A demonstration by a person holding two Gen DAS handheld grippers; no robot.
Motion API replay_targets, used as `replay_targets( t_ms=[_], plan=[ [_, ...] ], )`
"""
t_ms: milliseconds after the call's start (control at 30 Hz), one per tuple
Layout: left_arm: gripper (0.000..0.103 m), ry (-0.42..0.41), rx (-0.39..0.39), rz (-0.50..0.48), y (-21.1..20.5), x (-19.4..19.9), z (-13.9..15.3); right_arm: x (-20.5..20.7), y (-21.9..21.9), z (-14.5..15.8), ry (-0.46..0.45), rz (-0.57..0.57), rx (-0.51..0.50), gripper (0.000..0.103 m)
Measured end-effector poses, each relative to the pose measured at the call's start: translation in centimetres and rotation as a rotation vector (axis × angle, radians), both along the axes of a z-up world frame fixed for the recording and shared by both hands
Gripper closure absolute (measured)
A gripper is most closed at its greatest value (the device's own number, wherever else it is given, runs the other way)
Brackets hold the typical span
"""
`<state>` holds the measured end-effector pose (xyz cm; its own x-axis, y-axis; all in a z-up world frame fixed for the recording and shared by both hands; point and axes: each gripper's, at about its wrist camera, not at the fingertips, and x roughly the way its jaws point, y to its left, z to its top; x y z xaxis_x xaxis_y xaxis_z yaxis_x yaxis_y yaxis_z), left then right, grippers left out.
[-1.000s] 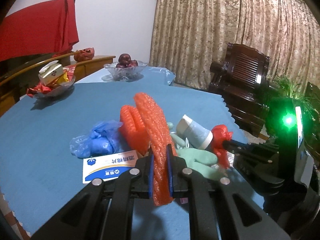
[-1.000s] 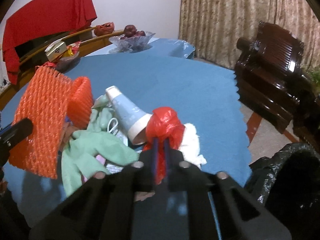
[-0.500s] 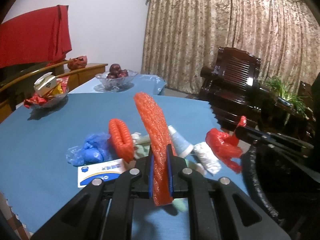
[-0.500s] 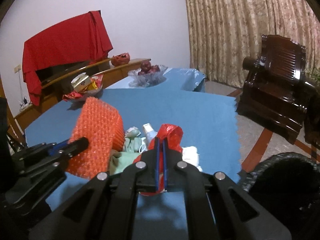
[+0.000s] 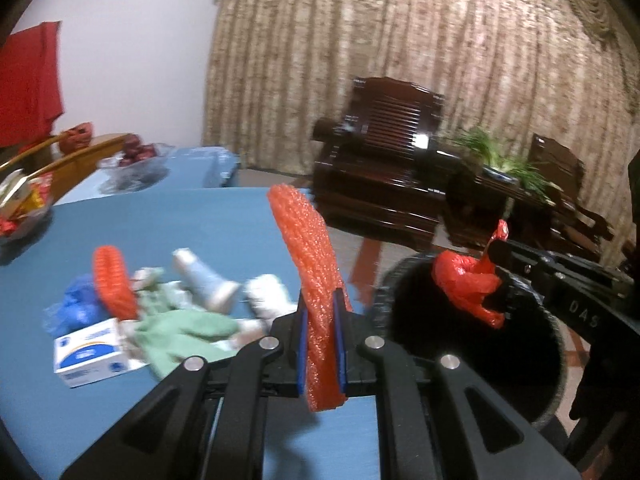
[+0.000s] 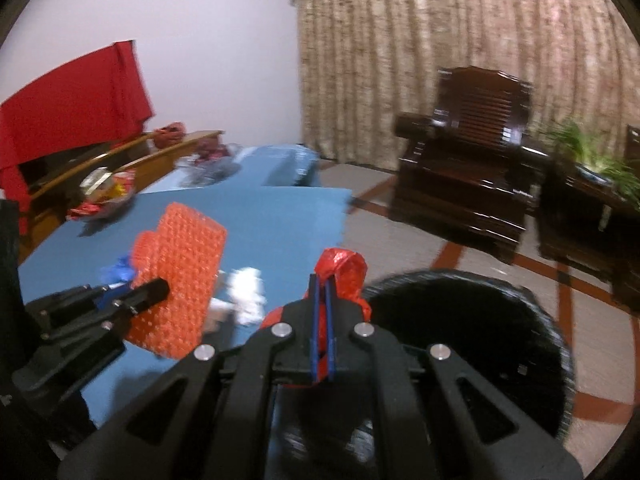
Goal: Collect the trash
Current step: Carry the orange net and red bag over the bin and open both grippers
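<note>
Right wrist view: red plastic bag (image 6: 344,270) mostly hidden between right tongs (image 6: 322,322)

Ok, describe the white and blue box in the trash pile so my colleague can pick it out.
Look at the blue table in the left wrist view, at the trash pile near its front edge. The box lies at the pile's left corner, beside the green cloth and below the blue bag. It is the only flat, hard-edged thing there, white with blue print.
</note>
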<state>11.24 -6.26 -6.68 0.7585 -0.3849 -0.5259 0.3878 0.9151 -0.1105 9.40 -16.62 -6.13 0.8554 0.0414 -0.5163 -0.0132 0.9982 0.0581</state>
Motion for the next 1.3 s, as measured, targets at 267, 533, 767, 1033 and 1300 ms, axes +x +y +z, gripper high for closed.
replay_targets(
  t_ms=[267,533,767,1033,1300],
  plan=[
    [0.092,0.025,-0.014,-0.134,-6.4,0.2,-0.6,-2.5,-6.8,-2.8,0.061,-0.174,-0.017,0.101],
    [0.056,0.058,-0.034,-0.224,-10.1,0.1,-1.3,-4.2,-9.5,-5.0,0.102,-0.284,-0.027,0.073],
    [0.028,0.048,-0.02,-0.128,-7.7,0.2,-1.5,-4.9,-9.5,-5.5,0.07,-0.328,-0.039,0.011],
    [0.013,-0.022,0.042,0.069,-1.2,-0.1,-0.9,-2.9,-5.4,-4.4,0.022,-0.228,0.006,0.005],
    [0.013,-0.041,0.122,0.254,6.3,0.1,-1.7,0.7,0.6,-3.7,0.009,-0.097,0.021,0.005]
  ],
)
